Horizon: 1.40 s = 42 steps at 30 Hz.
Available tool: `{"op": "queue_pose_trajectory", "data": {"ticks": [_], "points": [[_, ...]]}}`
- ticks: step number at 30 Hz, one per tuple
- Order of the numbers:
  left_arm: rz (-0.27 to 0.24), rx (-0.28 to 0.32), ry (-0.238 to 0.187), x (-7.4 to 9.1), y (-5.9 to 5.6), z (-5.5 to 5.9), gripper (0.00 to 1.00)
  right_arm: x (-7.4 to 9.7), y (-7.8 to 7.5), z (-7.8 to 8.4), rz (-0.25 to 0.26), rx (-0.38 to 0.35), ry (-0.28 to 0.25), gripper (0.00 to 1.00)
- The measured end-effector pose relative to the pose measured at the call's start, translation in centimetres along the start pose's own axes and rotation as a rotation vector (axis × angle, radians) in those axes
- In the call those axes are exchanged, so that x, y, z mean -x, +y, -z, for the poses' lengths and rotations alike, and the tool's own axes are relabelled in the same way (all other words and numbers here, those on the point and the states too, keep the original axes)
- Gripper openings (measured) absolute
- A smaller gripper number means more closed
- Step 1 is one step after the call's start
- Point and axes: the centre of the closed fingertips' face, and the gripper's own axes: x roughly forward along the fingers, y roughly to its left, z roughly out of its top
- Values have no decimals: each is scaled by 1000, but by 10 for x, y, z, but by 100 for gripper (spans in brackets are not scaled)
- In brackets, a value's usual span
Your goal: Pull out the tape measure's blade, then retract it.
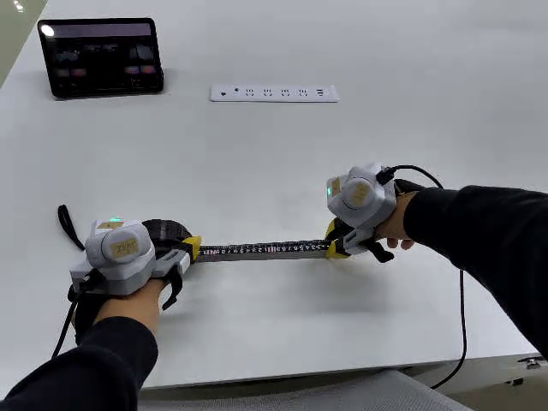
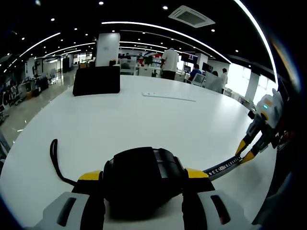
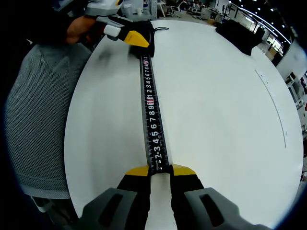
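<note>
A black tape measure case (image 1: 168,235) (image 2: 143,175) rests on the white table at the left, held between the yellow-tipped jaws of my left gripper (image 1: 190,249) (image 2: 144,175). Its wrist strap (image 1: 68,226) (image 2: 55,160) trails to the left. The dark numbered blade (image 1: 261,250) (image 3: 152,115) (image 2: 223,167) stretches flat across the table to the right. My right gripper (image 1: 332,245) (image 3: 159,170) is shut on the blade's free end. The case and left gripper show far off in the right gripper view (image 3: 136,38).
A dark tablet (image 1: 100,56) (image 2: 96,80) stands at the back left. A white power strip (image 1: 274,92) (image 2: 168,96) lies beyond the blade. The table's front edge (image 1: 342,372) runs close below the grippers, with a mesh chair (image 3: 38,120) beside it. People stand in the background.
</note>
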Motion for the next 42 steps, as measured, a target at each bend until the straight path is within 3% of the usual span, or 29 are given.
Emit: {"op": "queue_pose_trajectory", "data": {"ticks": [42], "points": [[18, 38, 9, 1, 0, 0, 61, -6, -1, -20, 11, -33, -39, 11]]}}
